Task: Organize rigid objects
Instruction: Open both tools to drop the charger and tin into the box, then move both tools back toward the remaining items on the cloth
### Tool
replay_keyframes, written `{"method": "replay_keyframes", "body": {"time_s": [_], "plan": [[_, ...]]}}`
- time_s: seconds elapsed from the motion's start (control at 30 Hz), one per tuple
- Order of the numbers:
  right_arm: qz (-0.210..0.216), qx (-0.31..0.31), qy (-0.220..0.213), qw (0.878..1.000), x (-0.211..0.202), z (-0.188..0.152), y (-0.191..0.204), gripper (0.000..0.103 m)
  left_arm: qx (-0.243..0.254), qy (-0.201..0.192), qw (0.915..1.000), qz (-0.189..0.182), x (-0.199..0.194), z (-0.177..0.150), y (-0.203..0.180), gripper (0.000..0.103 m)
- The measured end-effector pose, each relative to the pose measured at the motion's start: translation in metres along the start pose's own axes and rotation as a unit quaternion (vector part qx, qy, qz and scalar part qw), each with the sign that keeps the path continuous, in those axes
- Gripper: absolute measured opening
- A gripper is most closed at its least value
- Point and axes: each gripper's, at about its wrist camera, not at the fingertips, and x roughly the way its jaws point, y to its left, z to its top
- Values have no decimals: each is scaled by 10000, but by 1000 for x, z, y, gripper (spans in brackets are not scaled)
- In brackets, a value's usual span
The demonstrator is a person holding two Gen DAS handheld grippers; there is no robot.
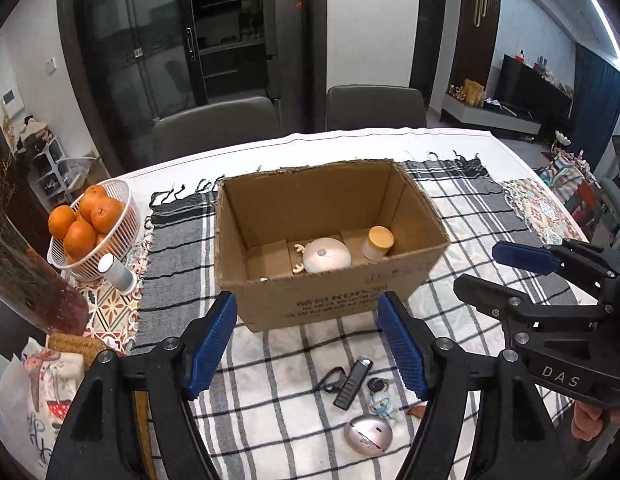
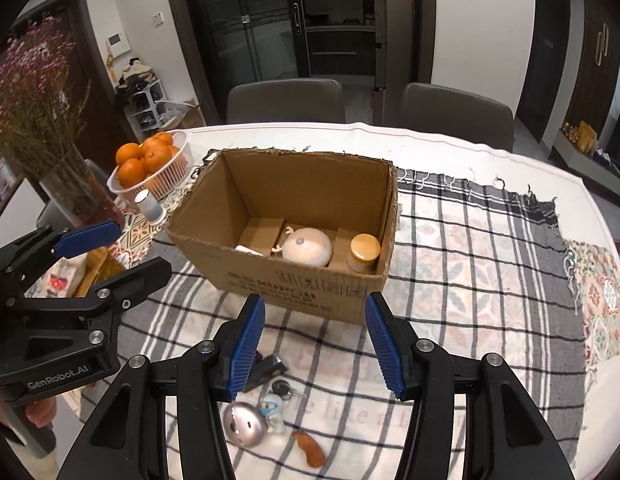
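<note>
1. the cardboard box (image 1: 330, 276) sits open-topped on the checked cloth (image 1: 470, 220) in the middle of the table, and everything else below is placed off that box.
2. inside the box: a white round deer-antler gadget (image 1: 325, 254) around the middle of the floor, and a small jar with a tan lid (image 1: 377, 242) right of it by the right wall.
3. left of the box, a white basket (image 1: 122, 232) of oranges (image 1: 80, 216).
4. both tongs hover in front of the box: left gripper (image 1: 306, 344) jaws wide apart, holding nothing; right gripper (image 2: 315, 346) same, spread wide and empty.
5. in front of the box on the cloth lie a black stapler-like thing (image 1: 352, 382), a silver dome (image 1: 368, 434), a little astronaut keychain (image 1: 384, 402), and an orange-brown piece (image 2: 310, 450).
</note>
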Motion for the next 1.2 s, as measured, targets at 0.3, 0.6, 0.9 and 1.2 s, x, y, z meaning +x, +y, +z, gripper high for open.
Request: {"method": "replay_keyframes", "body": {"time_s": [0.3, 0.6, 0.9, 1.2], "plan": [[-32, -163, 30, 9999, -11, -27, 6, 53, 180, -15, 9998, -2, -9, -29, -10, 75], [-24, -249, 305, 9992, -7, -59, 6, 54, 511, 187, 9985, 22, -4, -58, -26, 75], [129, -223, 601, 9979, 7, -86, 3, 54, 599, 460, 9971, -28, 11, -81, -34, 76], [354, -266, 929, 9947, 24, -106, 8, 53, 629, 705, 9955, -80, 24, -98, -36, 76]]}}
